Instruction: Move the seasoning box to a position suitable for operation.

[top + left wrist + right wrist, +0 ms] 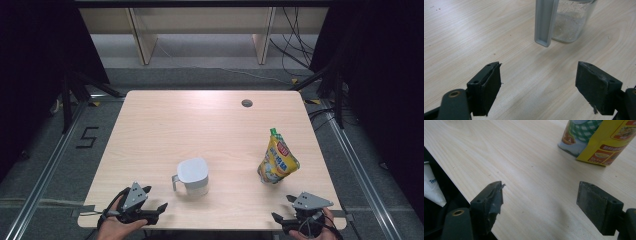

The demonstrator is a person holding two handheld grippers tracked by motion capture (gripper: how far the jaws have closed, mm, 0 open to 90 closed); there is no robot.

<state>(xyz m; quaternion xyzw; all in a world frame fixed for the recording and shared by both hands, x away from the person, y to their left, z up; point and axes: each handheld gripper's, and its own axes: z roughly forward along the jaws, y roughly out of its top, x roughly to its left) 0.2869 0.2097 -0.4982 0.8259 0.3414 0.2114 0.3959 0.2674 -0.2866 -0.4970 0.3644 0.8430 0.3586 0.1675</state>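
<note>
Work has not begun: my left gripper (159,210) and right gripper (281,219) fingers are spread and empty, the lidded clear plastic jug with grey handle (193,176) and the yellow stand-up food pouch (277,161) untouched on the light wooden counter (200,125).

- A lab or recording studio is indicated, not a home.
- A bare pale wooden counter (165,120) is framed by black curtains (35,45) on both sides.
- Loose cables (295,40) are seen on the grey floor beyond the counter's far edge.
- Metal rails (45,170) and a taped number (87,136) are laid beside its left edge.
</note>
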